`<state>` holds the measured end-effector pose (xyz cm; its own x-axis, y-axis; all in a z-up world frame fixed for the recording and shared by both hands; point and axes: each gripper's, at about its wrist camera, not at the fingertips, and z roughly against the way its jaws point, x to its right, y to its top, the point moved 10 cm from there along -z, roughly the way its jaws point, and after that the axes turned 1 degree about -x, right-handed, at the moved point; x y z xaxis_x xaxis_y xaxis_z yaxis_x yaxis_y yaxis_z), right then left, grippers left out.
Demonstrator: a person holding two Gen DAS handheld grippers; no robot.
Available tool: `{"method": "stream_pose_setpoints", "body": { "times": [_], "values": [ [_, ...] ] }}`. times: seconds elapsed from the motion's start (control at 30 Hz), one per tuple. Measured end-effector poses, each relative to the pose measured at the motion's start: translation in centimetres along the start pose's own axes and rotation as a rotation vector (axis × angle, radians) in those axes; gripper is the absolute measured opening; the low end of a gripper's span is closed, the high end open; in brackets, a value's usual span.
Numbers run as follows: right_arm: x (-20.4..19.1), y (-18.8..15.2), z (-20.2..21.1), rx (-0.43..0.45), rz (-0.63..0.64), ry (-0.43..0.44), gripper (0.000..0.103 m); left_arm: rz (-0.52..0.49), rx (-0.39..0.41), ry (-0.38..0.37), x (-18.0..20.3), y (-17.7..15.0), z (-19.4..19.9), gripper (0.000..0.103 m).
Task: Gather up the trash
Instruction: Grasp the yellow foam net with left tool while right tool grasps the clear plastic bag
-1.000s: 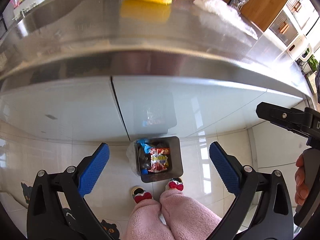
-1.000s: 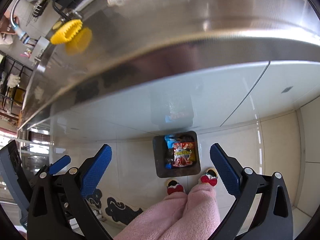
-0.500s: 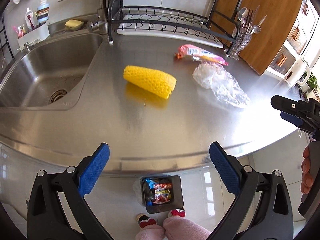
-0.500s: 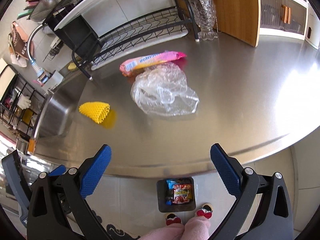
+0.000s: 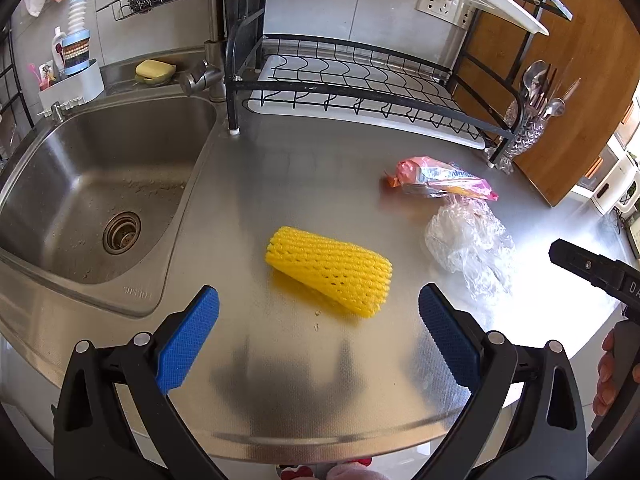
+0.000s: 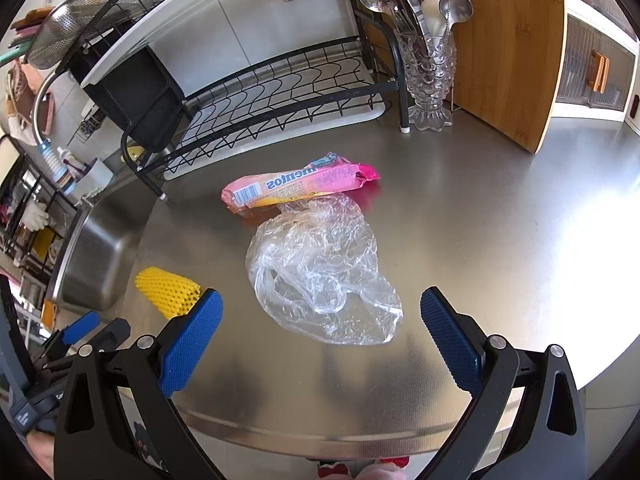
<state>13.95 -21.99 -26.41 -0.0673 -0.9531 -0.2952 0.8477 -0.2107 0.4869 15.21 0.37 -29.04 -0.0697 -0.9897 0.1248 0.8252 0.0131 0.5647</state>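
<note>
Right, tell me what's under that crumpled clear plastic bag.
Mostly bare steel counter shows through the clear plastic bag. Its far edge meets, perhaps overlaps, the pink Mentos wrapper. Creases and glare hide whether anything small sits inside.

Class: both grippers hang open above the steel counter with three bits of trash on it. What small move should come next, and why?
Probably lower the left gripper forward onto the yellow foam net. It lies between the open fingers' line, nothing is held, and the right gripper faces the clear plastic bag.

Both grippers rose (bin to countertop (image 5: 248, 184)).
</note>
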Motion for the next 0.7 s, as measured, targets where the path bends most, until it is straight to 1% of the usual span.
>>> {"method": "stream_pose_setpoints", "body": {
  "times": [0.1,0.23,0.4,0.47,0.5,0.53,0.57,0.6,0.67,0.7],
  "values": [
    [0.0,0.5,-1.1,-0.01,0.012,-0.004,0.098,0.005,-0.003,0.012,-0.3,0.6,-1.0,0.095],
    [-0.4,1.0,-2.7,-0.027,0.036,-0.004,0.091,0.003,-0.02,0.034,-0.4,1.3,-2.7,0.095],
    [-1.2,1.2,-4.9,-0.042,0.074,-0.005,0.089,-0.01,-0.04,0.064,-0.4,1.6,-4.6,0.095],
    [-1.5,0.9,-6.1,-0.064,0.096,-0.013,0.079,-0.016,-0.053,0.059,-0.3,1.4,-5.2,0.094],
    [-1.5,0.5,-6.7,-0.084,0.1,-0.008,0.076,-0.018,-0.061,0.056,-0.2,1.3,-5.5,0.092],
    [-1.5,0.1,-7.3,-0.106,0.099,-0.006,0.067,-0.02,-0.07,0.049,-0.1,1.1,-5.8,0.089],
    [-1.3,-0.5,-7.8,-0.13,0.098,-0.006,0.058,-0.021,-0.077,0.041,0.1,1.0,-6.0,0.082],
    [-1.1,-1.1,-8.2,-0.147,0.099,-0.013,0.053,-0.021,-0.085,0.034,0.2,0.8,-6.2,0.075],
    [-0.7,-1.6,-8.0,-0.138,0.12,-0.04,0.03,-0.019,-0.086,0.032,0.3,0.6,-6.2,0.073],
    [-0.5,-2.0,-7.8,-0.147,0.126,-0.042,0.024,-0.02,-0.082,0.03,0.3,0.5,-6.1,0.069]
  ]
}}
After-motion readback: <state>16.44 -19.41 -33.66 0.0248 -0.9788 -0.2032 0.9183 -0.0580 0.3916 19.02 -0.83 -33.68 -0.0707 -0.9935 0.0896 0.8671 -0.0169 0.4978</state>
